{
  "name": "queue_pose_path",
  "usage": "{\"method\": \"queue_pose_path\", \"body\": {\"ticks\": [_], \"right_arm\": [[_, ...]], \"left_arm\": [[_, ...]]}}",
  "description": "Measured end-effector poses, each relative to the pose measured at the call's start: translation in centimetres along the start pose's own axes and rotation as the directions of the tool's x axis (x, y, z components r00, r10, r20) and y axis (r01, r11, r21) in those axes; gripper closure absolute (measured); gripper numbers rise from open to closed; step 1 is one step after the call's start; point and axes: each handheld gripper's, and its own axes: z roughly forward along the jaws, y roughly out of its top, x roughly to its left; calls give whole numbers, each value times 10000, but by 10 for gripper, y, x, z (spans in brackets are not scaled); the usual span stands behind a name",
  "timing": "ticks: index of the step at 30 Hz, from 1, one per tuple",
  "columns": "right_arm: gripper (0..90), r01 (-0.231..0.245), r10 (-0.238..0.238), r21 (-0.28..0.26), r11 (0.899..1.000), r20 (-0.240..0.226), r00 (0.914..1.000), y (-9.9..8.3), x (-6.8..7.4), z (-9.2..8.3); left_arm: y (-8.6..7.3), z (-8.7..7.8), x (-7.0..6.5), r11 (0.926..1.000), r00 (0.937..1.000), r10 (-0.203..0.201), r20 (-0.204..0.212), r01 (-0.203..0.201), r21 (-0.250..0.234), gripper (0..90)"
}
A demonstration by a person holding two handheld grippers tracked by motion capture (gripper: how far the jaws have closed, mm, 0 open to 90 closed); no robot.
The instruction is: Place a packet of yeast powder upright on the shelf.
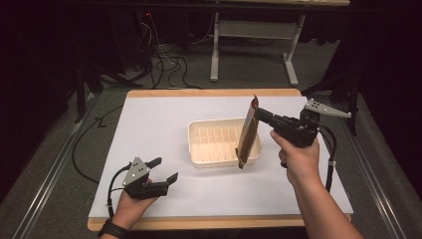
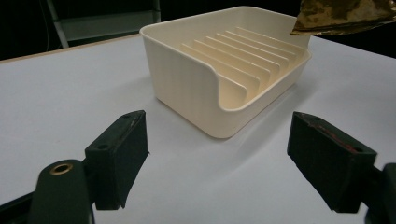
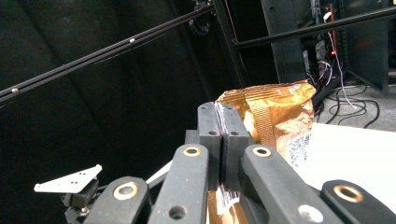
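At left, near the front edge of the white counter [image 1: 149, 124], rests the left hand-held gripper [image 1: 164, 170], jaws spread wide and gripping nothing, bare counter between its pads [image 2: 119, 154] in the left gripper view. Ahead of those jaws, well apart, sits a cream ribbed tray [image 1: 199, 142], open on the side facing the left gripper view, ribs running along its floor. Over the tray's right end hangs a brown-gold foil packet [image 1: 247, 134], nearly upright, lower end just at the tray's front right corner; touching or not, cannot tell. At right, clamped on the packet's top edge, the right hand-held gripper [image 1: 259, 115], jaws pressed together on the crimped foil, carried in a hand [image 1: 298, 159] above the counter.
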Motion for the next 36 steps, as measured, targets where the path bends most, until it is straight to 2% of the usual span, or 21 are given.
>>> {"method": "queue_pose_path", "body": {"ticks": [11,22,36], "right_arm": [[900,125,-127,217,9997,91,9999,1,-6,33],[900,8,-17,450,9990,187,9998,1,-16,61],[900,-109,90,541,9985,361,9993,3,-26,84]], "left_arm": [[0,-1,1,10000,10000,-34,-13,34,-53,210],[0,-2,2,10000,10000,-45,-3,45,-68,210],[0,-2,2,9999,9999,-113,13,113,-105,210]]}}
